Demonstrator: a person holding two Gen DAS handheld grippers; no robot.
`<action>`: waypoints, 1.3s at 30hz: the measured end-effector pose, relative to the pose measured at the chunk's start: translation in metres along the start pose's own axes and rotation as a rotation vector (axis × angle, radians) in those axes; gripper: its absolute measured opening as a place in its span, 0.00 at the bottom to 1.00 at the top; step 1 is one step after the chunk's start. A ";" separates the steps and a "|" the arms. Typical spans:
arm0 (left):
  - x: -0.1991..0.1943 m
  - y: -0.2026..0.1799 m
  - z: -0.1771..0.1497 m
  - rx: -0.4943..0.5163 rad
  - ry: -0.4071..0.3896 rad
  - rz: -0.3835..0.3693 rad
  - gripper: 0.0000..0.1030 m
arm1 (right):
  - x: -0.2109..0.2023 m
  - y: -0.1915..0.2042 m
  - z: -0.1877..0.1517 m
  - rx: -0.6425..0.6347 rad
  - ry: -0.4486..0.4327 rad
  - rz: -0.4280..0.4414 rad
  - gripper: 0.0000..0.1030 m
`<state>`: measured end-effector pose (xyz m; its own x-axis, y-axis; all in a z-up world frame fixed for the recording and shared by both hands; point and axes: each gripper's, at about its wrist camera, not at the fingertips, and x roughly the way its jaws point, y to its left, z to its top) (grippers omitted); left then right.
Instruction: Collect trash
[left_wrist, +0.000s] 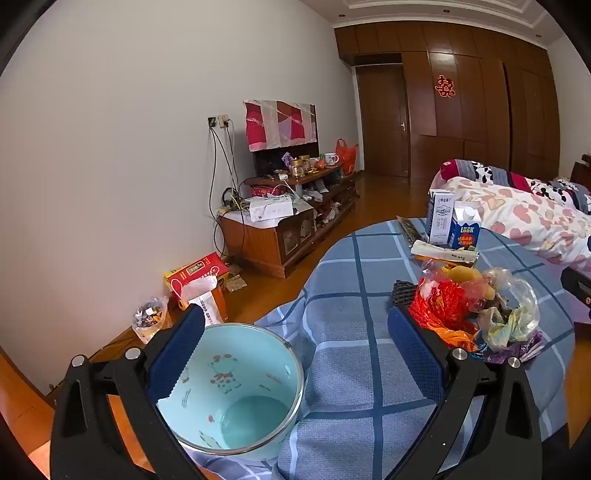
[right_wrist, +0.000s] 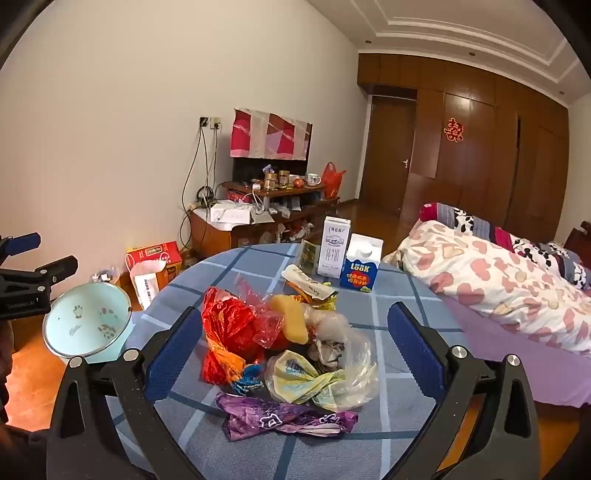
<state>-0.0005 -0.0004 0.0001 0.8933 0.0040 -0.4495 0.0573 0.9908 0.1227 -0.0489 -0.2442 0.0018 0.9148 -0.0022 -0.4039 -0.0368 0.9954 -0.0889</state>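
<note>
A pile of trash (right_wrist: 288, 347) lies on the round table with the blue checked cloth (right_wrist: 207, 435): red and clear plastic bags, a yellow sponge-like piece, crumpled wrappers and a purple wrapper. My right gripper (right_wrist: 295, 354) is open, its fingers on either side of the pile without touching it. A light-blue bucket (left_wrist: 229, 391) with cartoon prints sits empty at the table's left edge, lower than the tabletop. My left gripper (left_wrist: 295, 354) is open above it, its left finger over the bucket's rim. The trash pile (left_wrist: 472, 314) is to its right. In the right wrist view the left gripper (right_wrist: 55, 251) shows at the far left.
Two milk cartons (right_wrist: 347, 258) and flat packets stand at the table's far side. A bed with a heart-print quilt (right_wrist: 498, 288) is on the right. A cluttered wooden TV stand (left_wrist: 288, 229), cables, a red box (left_wrist: 199, 277) and bags line the left wall.
</note>
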 end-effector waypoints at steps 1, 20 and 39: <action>0.000 0.000 0.000 -0.002 0.002 0.000 0.94 | -0.001 -0.001 0.000 0.013 -0.011 0.002 0.96; 0.007 0.006 -0.002 -0.013 0.009 0.011 0.94 | 0.001 0.006 -0.002 -0.015 0.009 0.011 0.96; 0.011 0.007 -0.003 -0.016 0.007 0.019 0.94 | 0.002 0.006 -0.004 -0.012 0.010 0.014 0.96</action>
<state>0.0082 0.0070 -0.0069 0.8909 0.0235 -0.4535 0.0335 0.9925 0.1172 -0.0488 -0.2387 -0.0036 0.9100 0.0106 -0.4144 -0.0543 0.9941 -0.0939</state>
